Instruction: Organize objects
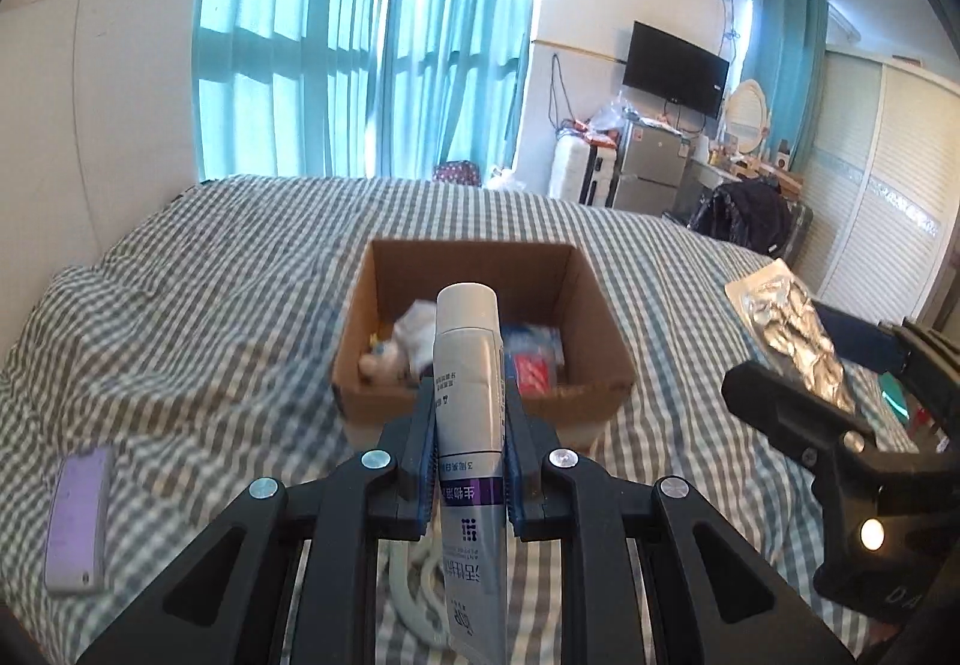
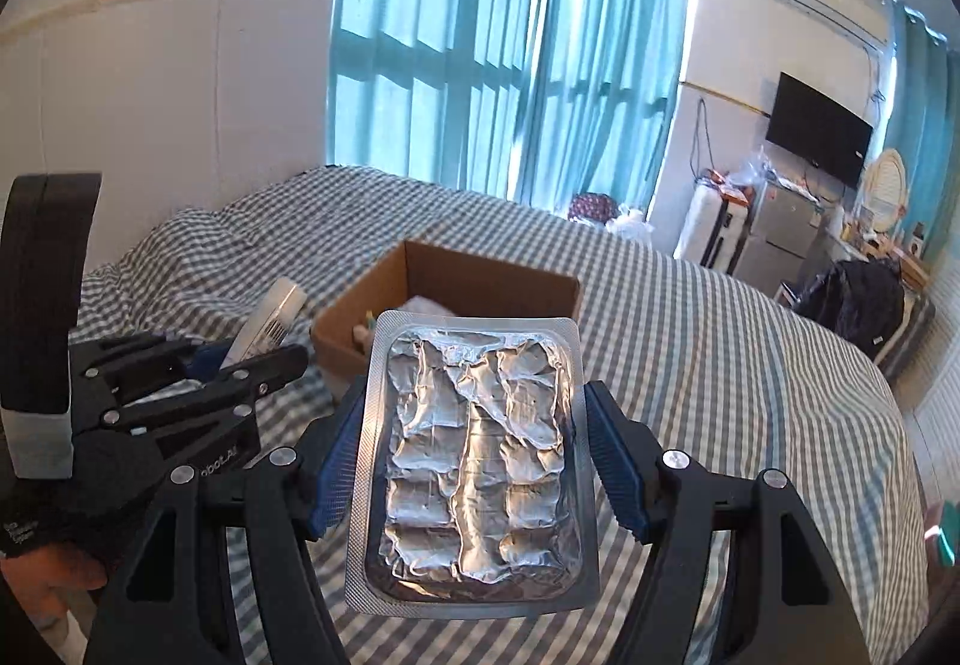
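Observation:
My left gripper (image 1: 469,395) is shut on a grey-white tube (image 1: 469,401) with a purple band, cap pointing forward, held above the bed just short of an open cardboard box (image 1: 591,305). The box holds several small items, among them a red packet (image 1: 533,372). My right gripper (image 2: 474,395) is shut on a silver foil blister pack (image 2: 477,455), held flat-on to the camera, in front of the same box (image 2: 444,263). In the left wrist view the right gripper with the pack (image 1: 792,329) is to the right. In the right wrist view the left gripper with the tube (image 2: 270,323) is at left.
The checked bedspread (image 1: 210,305) covers the bed. A lilac phone (image 1: 78,521) lies at the left. A white ring-shaped object (image 1: 414,593) lies under my left gripper. A green object (image 2: 948,533) sits at the right edge. Curtains, a TV and a fridge stand beyond the bed.

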### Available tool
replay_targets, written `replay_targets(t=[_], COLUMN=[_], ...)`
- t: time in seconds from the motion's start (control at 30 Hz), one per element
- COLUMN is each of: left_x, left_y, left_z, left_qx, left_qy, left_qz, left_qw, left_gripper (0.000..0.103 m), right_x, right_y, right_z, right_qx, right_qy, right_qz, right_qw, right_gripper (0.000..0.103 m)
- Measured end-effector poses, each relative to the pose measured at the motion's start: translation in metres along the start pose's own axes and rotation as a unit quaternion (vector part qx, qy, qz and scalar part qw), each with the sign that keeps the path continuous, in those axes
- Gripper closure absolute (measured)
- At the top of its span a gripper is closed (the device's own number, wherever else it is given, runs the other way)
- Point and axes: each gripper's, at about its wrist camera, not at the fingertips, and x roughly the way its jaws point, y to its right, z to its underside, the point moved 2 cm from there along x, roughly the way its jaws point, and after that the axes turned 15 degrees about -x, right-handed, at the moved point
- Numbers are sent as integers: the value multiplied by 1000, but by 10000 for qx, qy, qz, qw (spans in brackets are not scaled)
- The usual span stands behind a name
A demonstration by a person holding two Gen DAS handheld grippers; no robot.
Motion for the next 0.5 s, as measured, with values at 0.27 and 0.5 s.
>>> replay_targets(t=[0.27, 0.5], left_x=[36, 76], left_y=[5, 7], left_z=[-43, -75], left_qx=[143, 157], left_qy=[148, 172], left_qz=[-50, -52], left_qw=[9998, 9997], left_gripper=[85, 85], right_x=[46, 89], right_y=[26, 46], right_z=[-31, -60], right_qx=[116, 191], right_qy=[80, 221], right_qz=[-131, -131], right_qw=[9998, 9995], right_gripper=[35, 35])
